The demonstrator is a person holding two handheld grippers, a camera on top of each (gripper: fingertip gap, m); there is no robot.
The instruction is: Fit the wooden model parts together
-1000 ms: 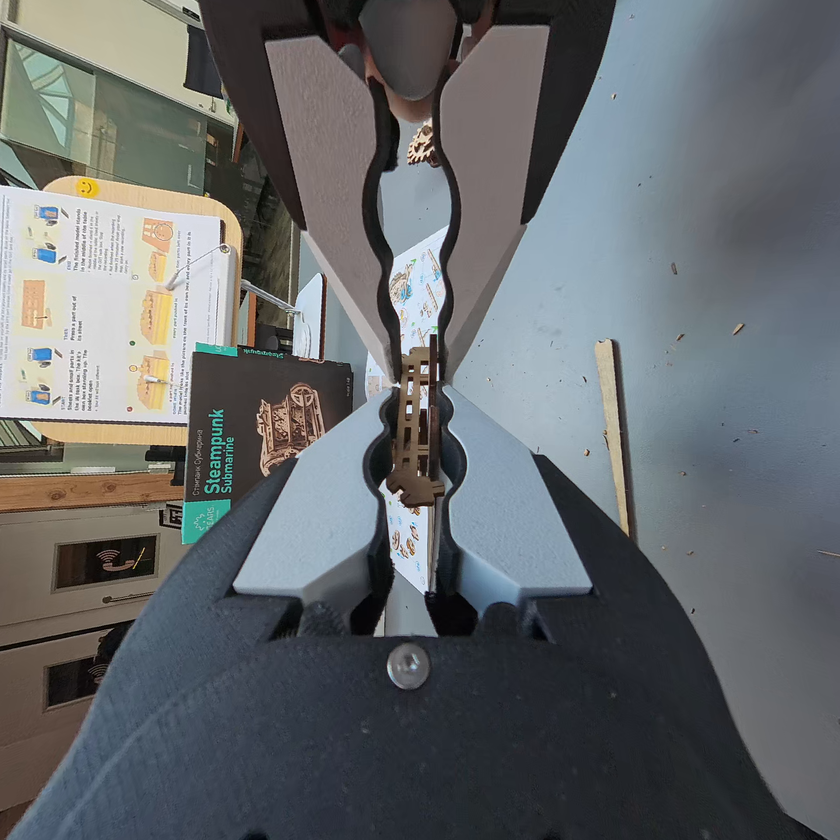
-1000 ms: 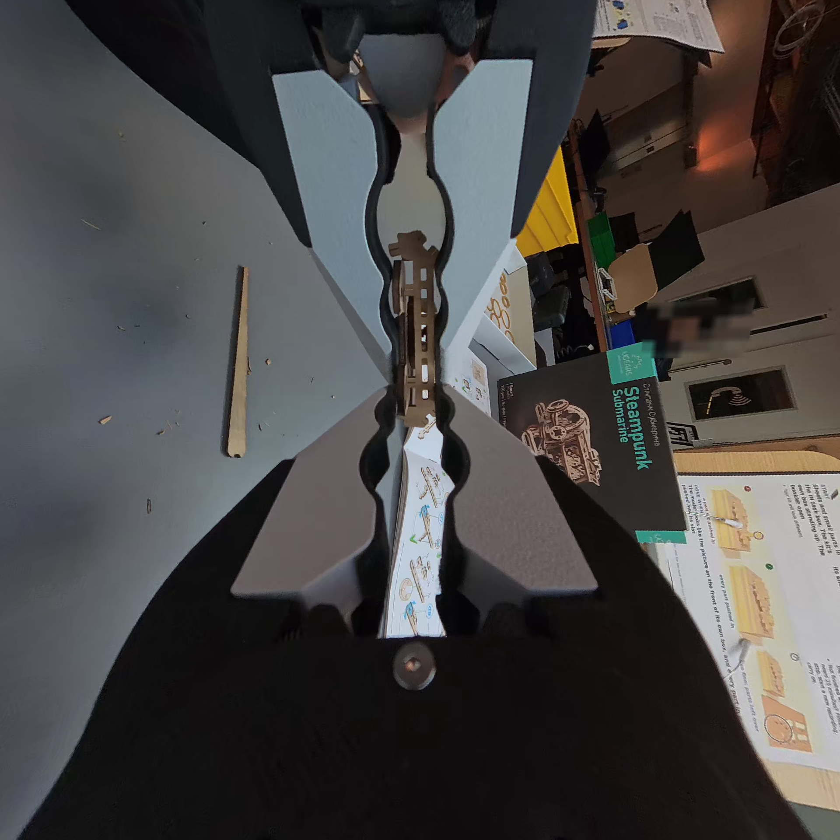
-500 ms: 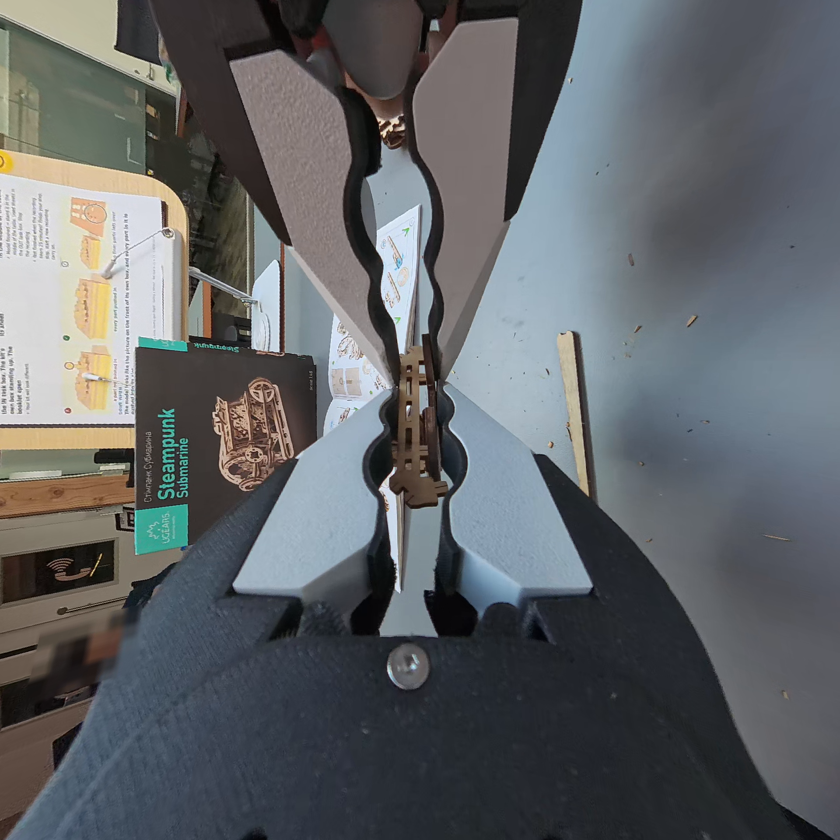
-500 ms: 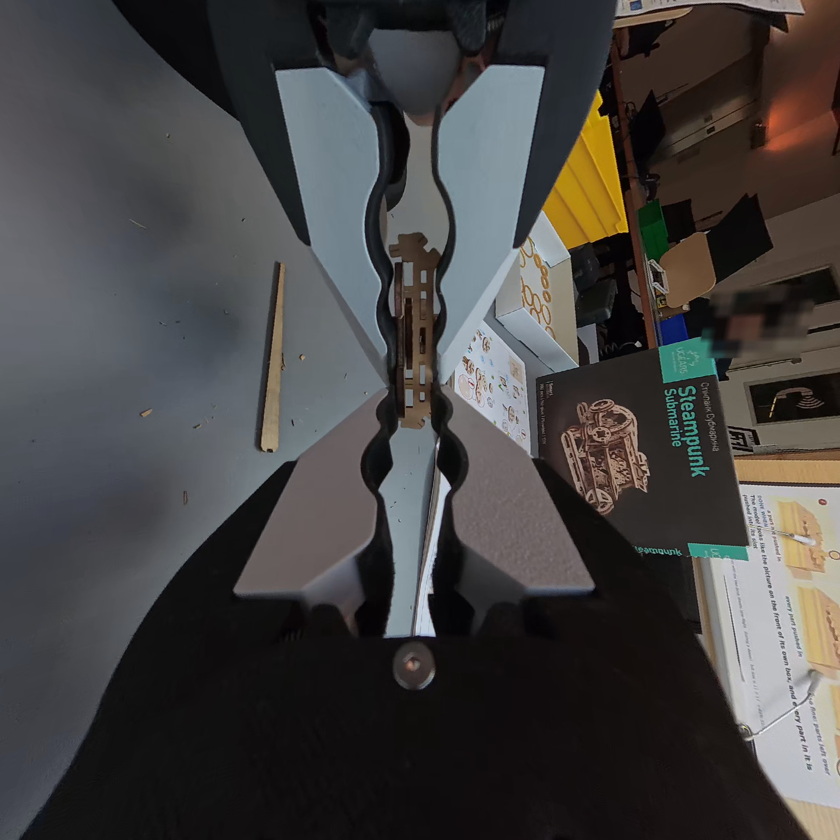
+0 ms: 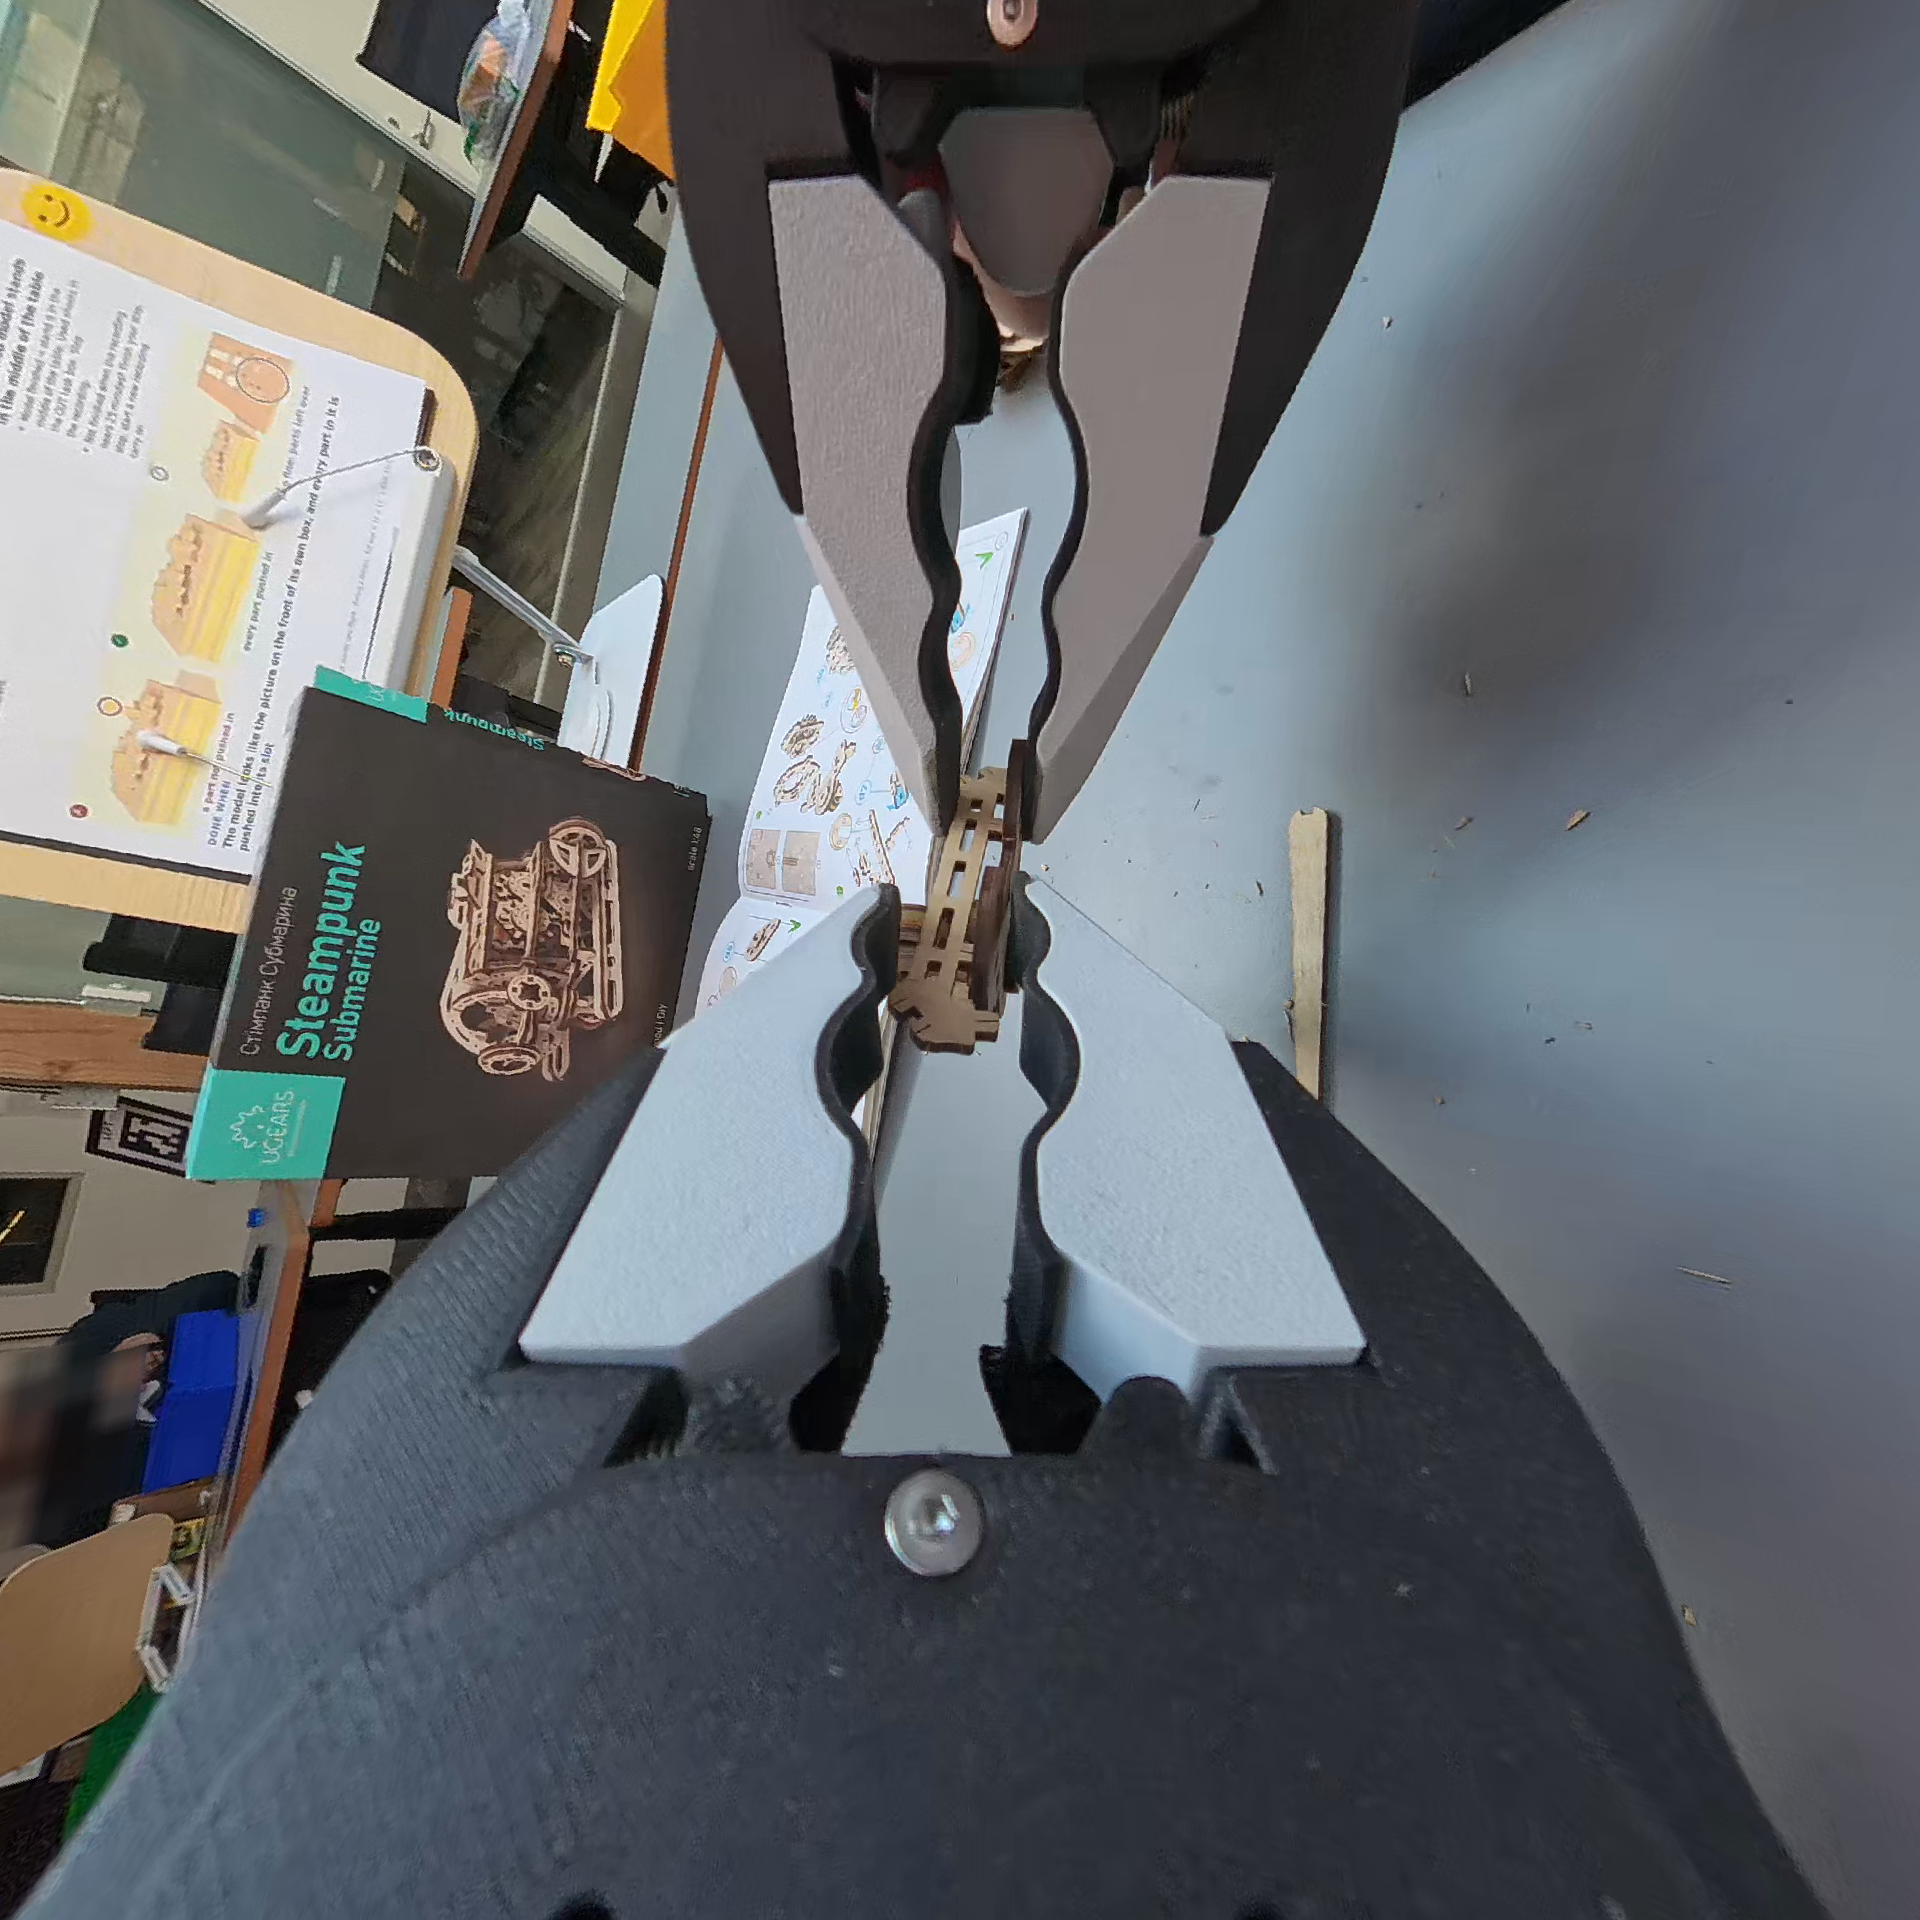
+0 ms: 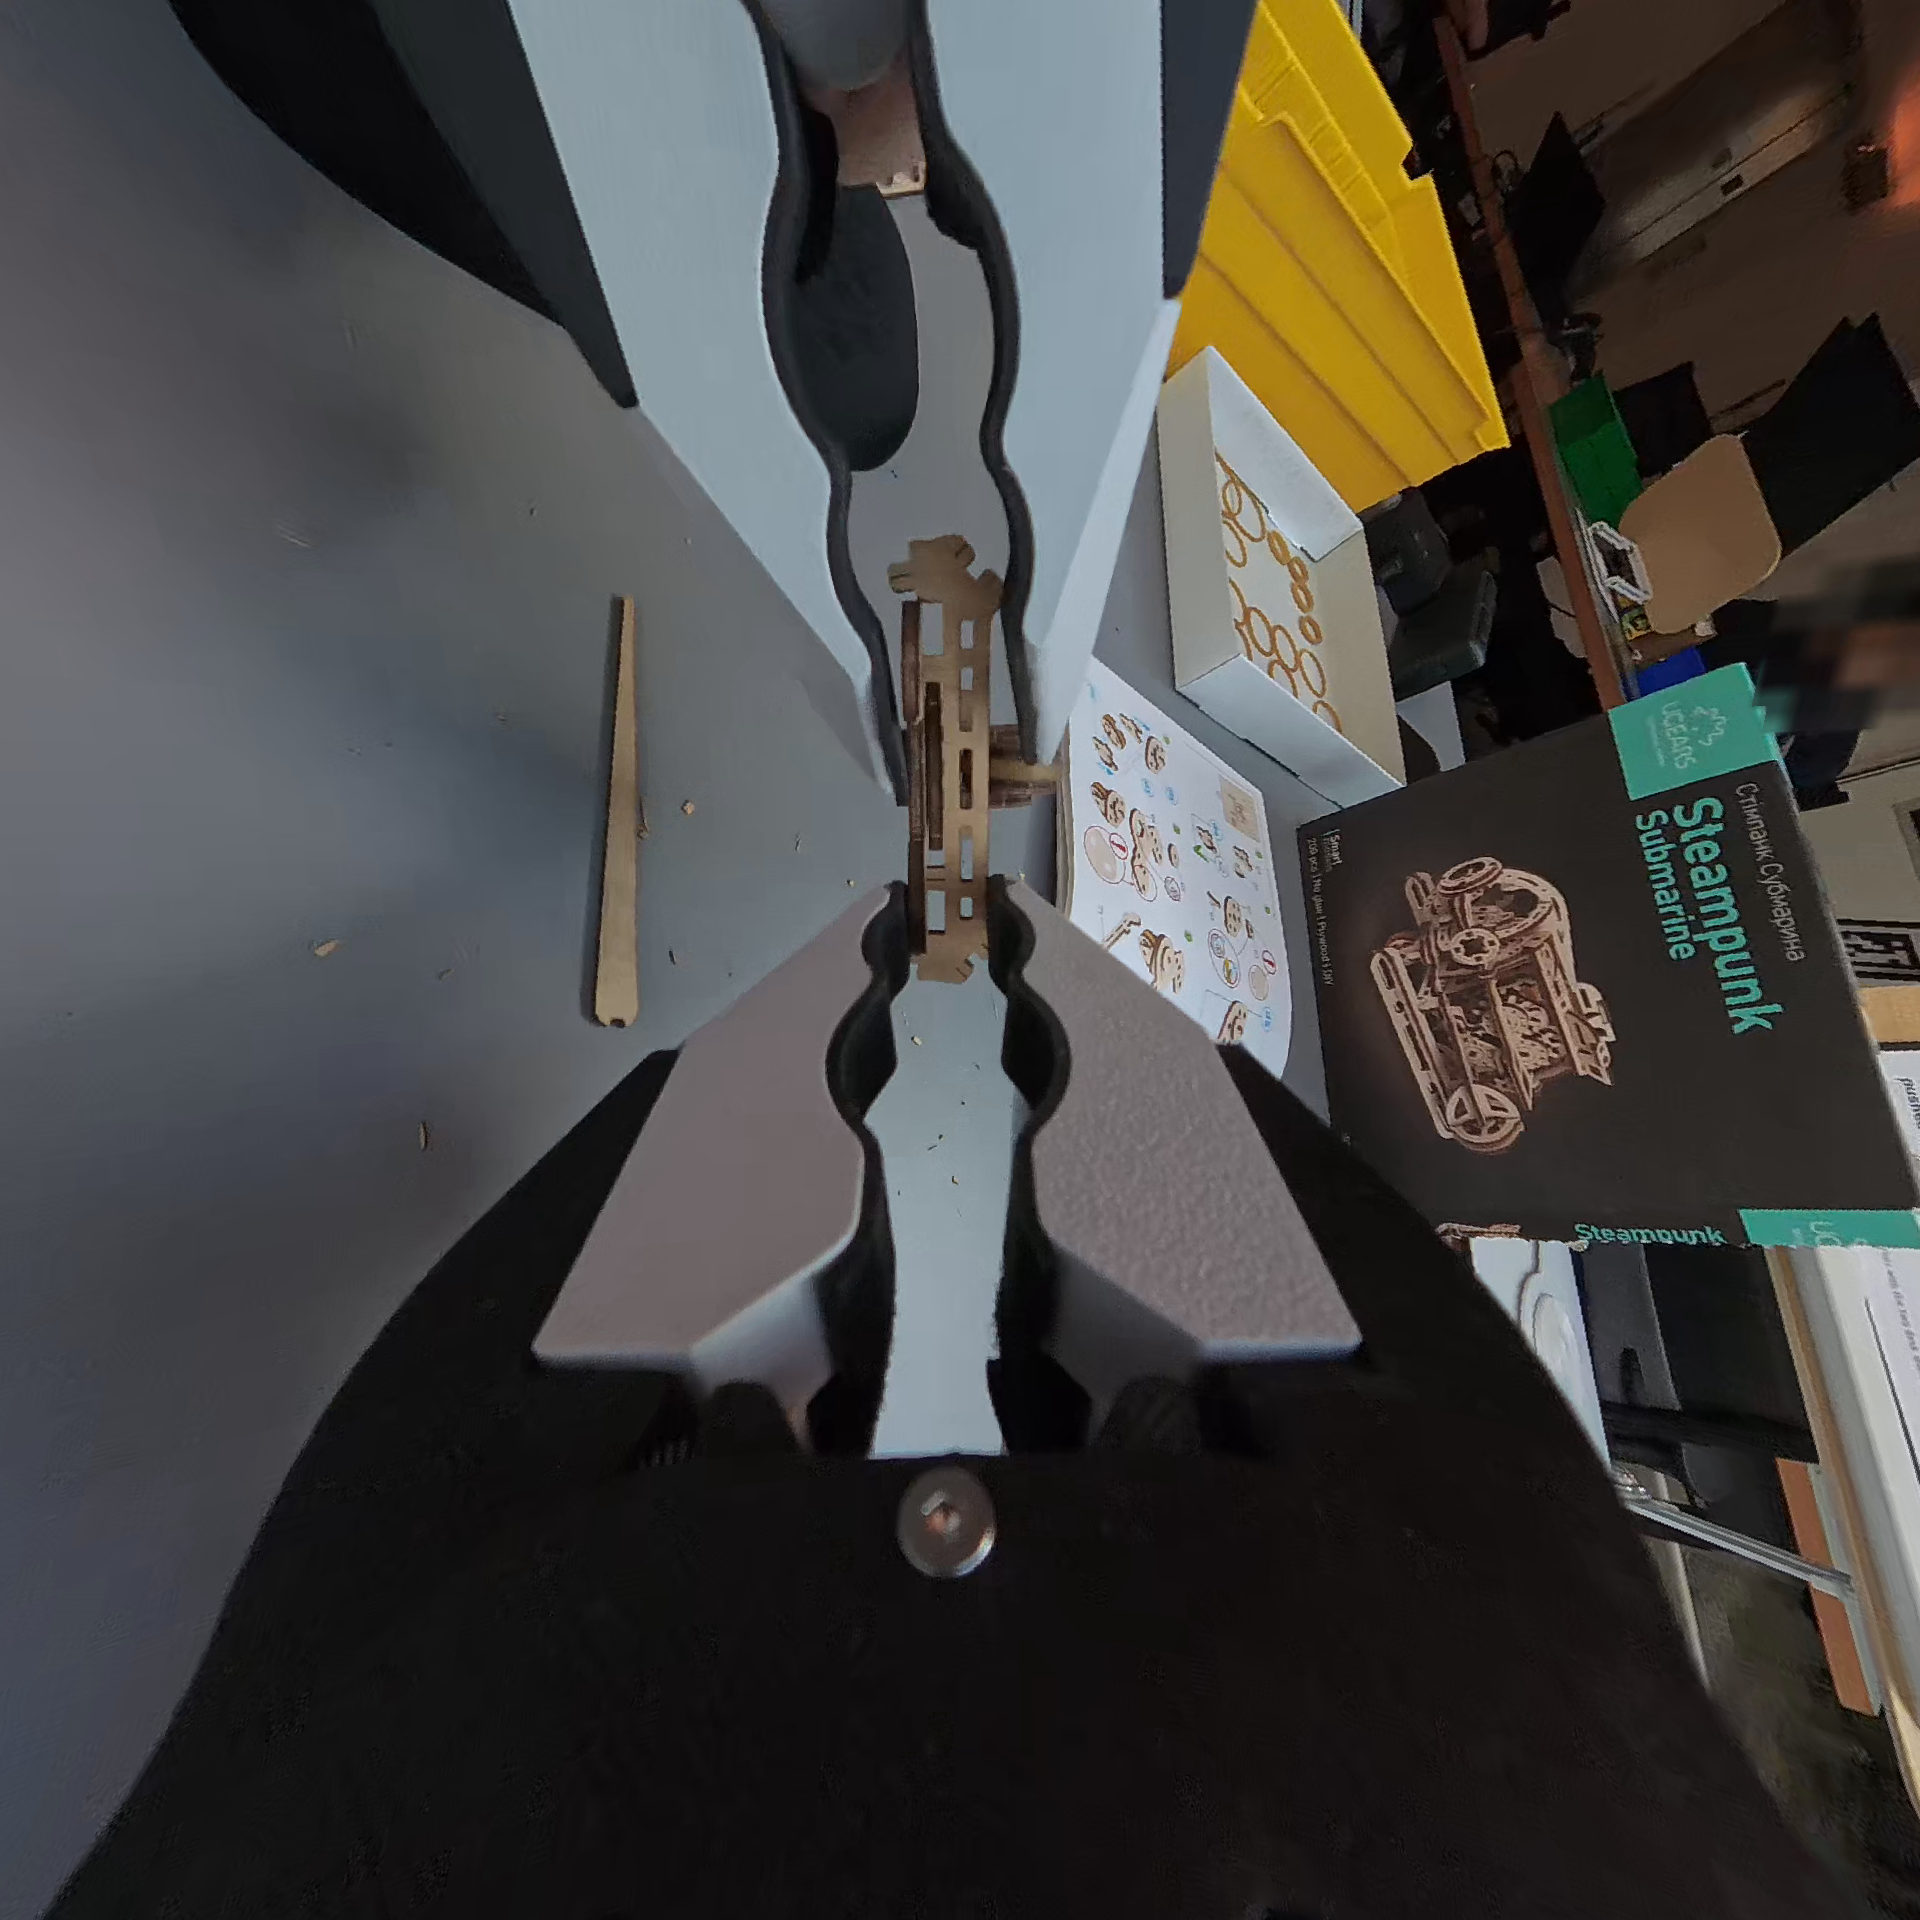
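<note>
A small brown wooden model part (image 5: 956,925), a slotted strip with a round disc on its side, hangs in the air between my two grippers, which face each other tip to tip. My left gripper (image 5: 956,899), with pale blue fingers, is shut on one end of it. My right gripper (image 6: 945,899), with grey fingers, is shut on the other end (image 6: 948,831). In the left wrist view the right gripper (image 5: 987,810) comes in from the top. In the right wrist view the left gripper (image 6: 958,764) comes in from the top. The part stands slightly tilted in the left wrist view.
The grey table (image 5: 1610,831) carries wood crumbs and a thin wooden strip (image 6: 618,810). An open instruction booklet (image 6: 1174,862) lies beyond the tips. A black kit box (image 6: 1558,987), a white box with ring-cut sheets (image 6: 1268,582) and a yellow bin (image 6: 1340,260) stand nearby. A printed sheet on a board (image 5: 187,540) is at the left. Left and right tips are no more than a few centimetres apart.
Both grippers kept hold of the part and swung together, so the background shifted. The part now sits tilted in the left wrist view, and the left jaws stand slightly wider.
</note>
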